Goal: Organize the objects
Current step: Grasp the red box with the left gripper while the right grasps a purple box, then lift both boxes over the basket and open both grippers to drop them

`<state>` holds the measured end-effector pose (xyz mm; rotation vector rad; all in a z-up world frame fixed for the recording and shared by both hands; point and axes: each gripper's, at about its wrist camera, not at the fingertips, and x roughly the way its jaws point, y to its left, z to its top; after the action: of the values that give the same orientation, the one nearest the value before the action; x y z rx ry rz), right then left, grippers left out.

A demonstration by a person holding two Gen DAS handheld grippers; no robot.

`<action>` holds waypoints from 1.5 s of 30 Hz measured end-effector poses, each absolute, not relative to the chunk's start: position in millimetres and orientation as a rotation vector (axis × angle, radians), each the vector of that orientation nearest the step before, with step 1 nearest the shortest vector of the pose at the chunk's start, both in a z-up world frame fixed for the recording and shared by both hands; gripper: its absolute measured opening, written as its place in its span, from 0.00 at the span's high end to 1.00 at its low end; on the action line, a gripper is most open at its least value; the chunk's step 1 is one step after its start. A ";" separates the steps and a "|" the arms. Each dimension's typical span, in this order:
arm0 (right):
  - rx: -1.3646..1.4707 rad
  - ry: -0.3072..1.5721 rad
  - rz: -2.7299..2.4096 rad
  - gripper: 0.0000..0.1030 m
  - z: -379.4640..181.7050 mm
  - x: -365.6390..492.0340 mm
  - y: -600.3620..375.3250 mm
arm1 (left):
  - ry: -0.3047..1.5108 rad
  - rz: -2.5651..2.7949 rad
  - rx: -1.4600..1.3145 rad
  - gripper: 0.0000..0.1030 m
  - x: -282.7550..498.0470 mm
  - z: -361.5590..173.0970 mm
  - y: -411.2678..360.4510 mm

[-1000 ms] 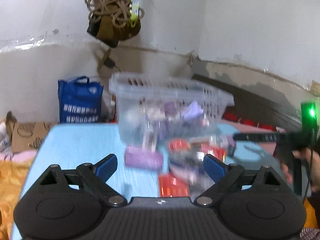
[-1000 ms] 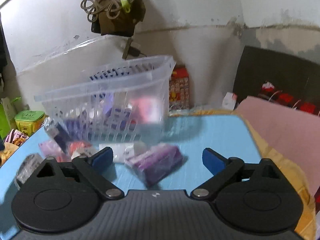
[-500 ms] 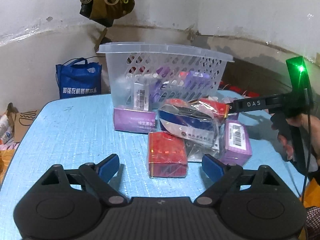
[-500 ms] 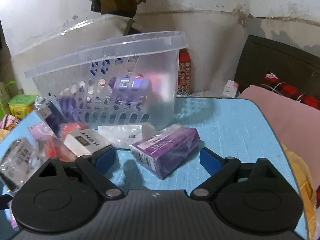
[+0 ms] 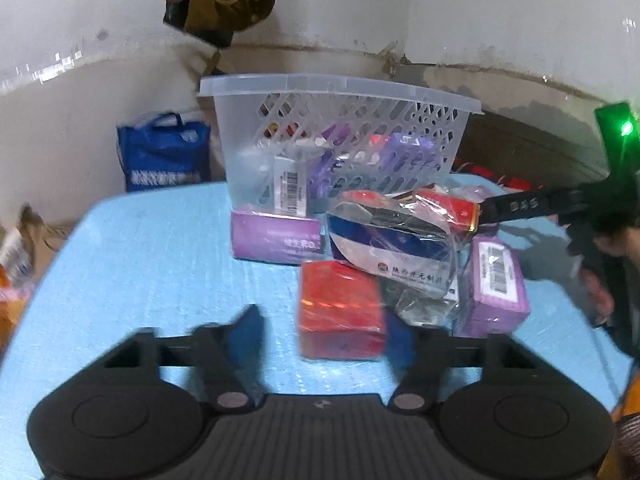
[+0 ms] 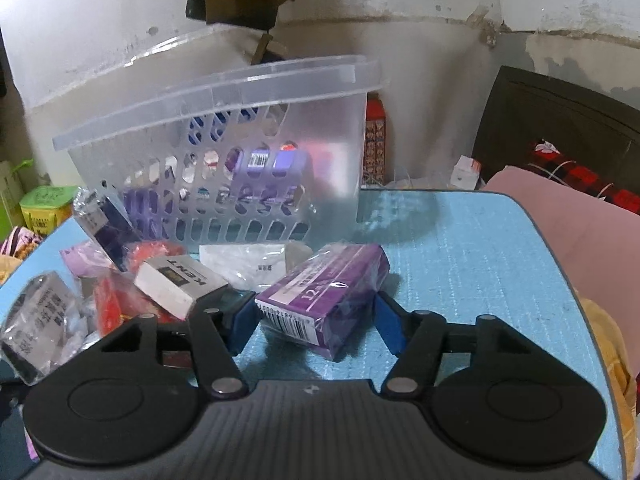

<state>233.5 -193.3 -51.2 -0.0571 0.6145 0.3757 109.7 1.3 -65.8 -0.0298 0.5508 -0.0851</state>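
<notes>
Room: scuffed white walls meet in a corner; a clear slotted basket [image 5: 340,136] stands at the far middle of a pale blue table [image 5: 140,260], partly filled with small packs.

Loose items: wrapped packs lie in a heap just in front of the basket.

Left gripper [image 5: 320,332]: jaws have just been closing, and its fingers are motion-blurred. The right finger [image 5: 398,334] looks to be against the right face of the red box [image 5: 340,308]; the left finger [image 5: 244,332] stands apart from the box, bare table between them. Not gripping yet, by my reading.

Red box: glossy red carton in clear wrap, lying flat at the near edge of the heap, off-centre to the right in the jaw gap.

Right gripper [image 6: 314,322]: jaws have just been closing around the purple box [image 6: 324,292]. The right finger [image 6: 390,326] touches or nearly touches the wrap; the left finger [image 6: 240,320] stands just beside the barcode end. I cannot tell whether the pads press yet.

Purple box: violet carton in crinkled clear wrap, barcode on its near end, lying on the table right of the heap and near the basket's right corner.

Axis: purple box runs near-left to far-right, skewed across the jaw line, so the pads would meet it cornerwise.

Judgement: each hand has its own box; the right is better centred, while the left needs a shift rightward or further closing.

Risk: slick wrap may slide under the pads.
</notes>
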 end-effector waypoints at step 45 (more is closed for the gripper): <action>-0.028 0.174 0.500 0.39 -31.5 145.3 -197.4 | 0.246 -0.050 -0.170 0.54 90.9 -29.2 49.2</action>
<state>145.3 -197.4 -31.5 -0.0276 0.1735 0.5005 90.9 49.2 -29.2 -0.1702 0.2460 -0.0503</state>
